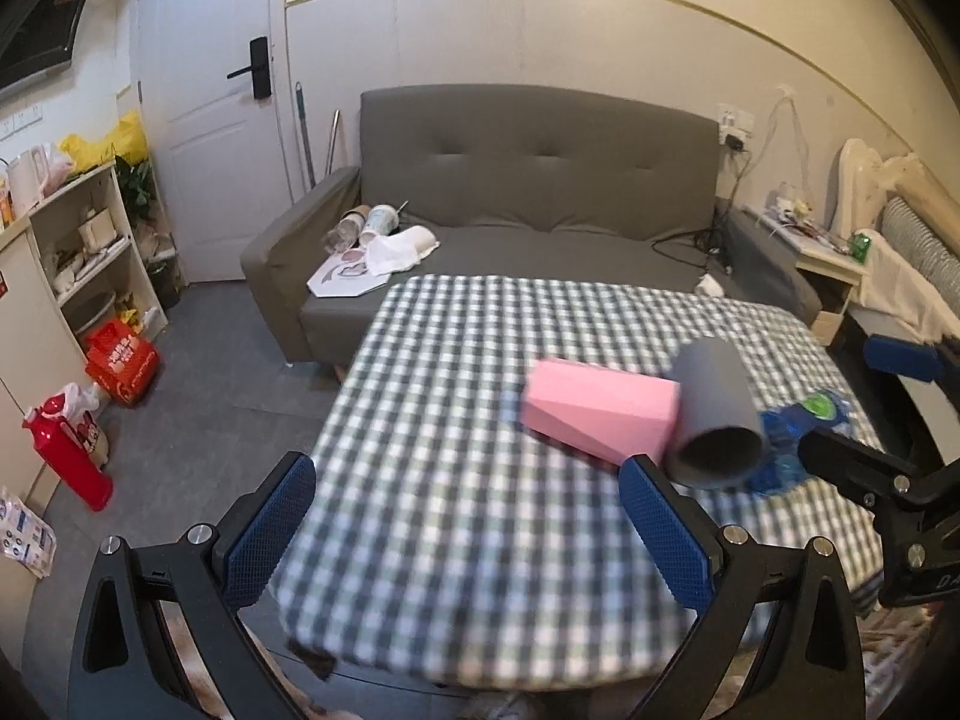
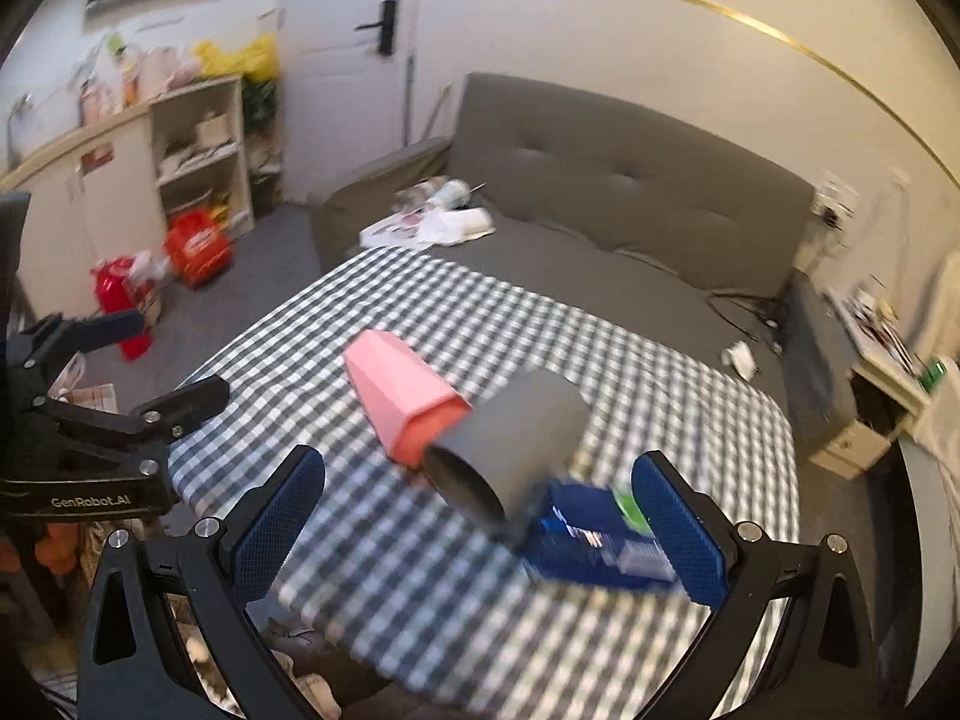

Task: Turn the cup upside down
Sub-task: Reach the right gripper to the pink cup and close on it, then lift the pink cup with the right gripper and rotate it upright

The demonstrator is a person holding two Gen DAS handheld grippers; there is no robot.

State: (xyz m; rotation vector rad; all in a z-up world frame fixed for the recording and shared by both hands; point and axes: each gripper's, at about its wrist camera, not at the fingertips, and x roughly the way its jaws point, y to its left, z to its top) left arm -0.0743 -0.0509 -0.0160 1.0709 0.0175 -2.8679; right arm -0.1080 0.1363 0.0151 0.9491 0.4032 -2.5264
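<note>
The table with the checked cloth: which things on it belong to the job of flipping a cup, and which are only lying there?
For the job:
- grey cup, lying on its side
- pink cup, also on its side, touching the grey one
- left gripper and right gripper, both open

Only lying there:
- blue packet beside the grey cup
- checked cloth

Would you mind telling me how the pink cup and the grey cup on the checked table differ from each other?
The pink cup is faceted with angular sides; the grey cup is a smooth round cylinder. The pink cup lies nearer the table's middle, while the grey cup lies beside it, partly over a blue packet. Both lie on their sides, touching or nearly so, and neither open gripper holds them.
</note>
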